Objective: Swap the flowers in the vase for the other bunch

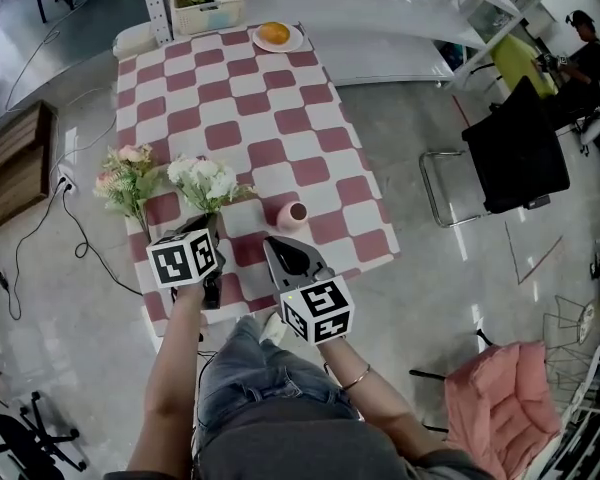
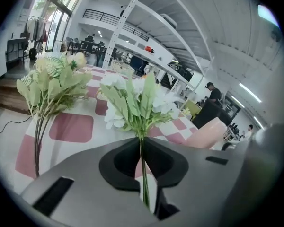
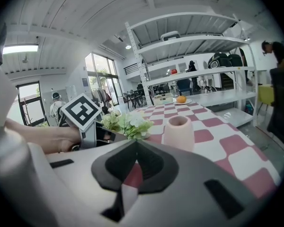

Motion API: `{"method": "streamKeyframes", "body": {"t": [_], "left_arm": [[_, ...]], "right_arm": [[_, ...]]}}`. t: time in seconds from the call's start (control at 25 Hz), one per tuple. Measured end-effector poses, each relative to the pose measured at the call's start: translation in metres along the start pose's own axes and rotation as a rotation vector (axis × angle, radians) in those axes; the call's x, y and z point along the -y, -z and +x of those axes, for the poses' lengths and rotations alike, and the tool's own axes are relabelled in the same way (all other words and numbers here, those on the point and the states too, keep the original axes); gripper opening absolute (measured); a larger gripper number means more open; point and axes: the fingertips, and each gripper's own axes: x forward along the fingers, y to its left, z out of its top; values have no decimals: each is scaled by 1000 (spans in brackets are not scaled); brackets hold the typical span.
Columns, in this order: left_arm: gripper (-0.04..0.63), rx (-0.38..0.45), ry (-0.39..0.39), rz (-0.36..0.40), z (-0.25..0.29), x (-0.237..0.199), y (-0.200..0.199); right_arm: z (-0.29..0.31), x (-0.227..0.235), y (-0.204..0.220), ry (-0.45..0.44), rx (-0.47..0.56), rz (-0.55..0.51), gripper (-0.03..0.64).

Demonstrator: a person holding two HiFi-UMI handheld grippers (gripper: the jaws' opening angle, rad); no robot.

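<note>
My left gripper (image 2: 142, 138) is shut on the thin green stem of the white flower bunch (image 2: 137, 100), whose blooms fan out just beyond the jaws. In the head view that left gripper (image 1: 208, 230) sits at the table's near left, behind the white bunch (image 1: 205, 183). A pink flower bunch (image 1: 128, 178) lies further left, apart from it. The pink vase (image 1: 295, 213) stands upright with nothing in it, to the right of the white bunch. Close to the vase (image 3: 178, 132), my right gripper (image 3: 136, 143) is shut with nothing between its jaws.
The table wears a red-and-white checked cloth (image 1: 270, 118). At its far end stand a basket (image 1: 208, 3) and a plate with an orange (image 1: 276, 36). A black chair (image 1: 510, 158) is on the right, and cables (image 1: 40, 238) run over the floor on the left.
</note>
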Motion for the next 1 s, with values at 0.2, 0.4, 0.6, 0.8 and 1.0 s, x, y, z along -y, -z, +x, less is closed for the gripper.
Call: {"method": "streamKeyframes", "body": {"t": [0.2, 0.4, 0.6, 0.8, 1.0], "left_arm": [[32, 85, 60, -11, -20, 19, -19], [32, 177, 164, 0, -43, 51, -49], [32, 242, 236, 77, -57, 89, -78], [32, 279, 305, 140, -65, 136, -93], [32, 308, 393, 213, -72, 181, -111]], "right_arm": [[-12, 3, -1, 16, 21, -1, 11], [-29, 4, -5, 44, 55, 2, 9], [-48, 14, -11, 97, 89, 4, 10], [-69, 29, -19, 154, 123, -1, 11], [-85, 37, -26, 199, 158, 9, 11]]}}
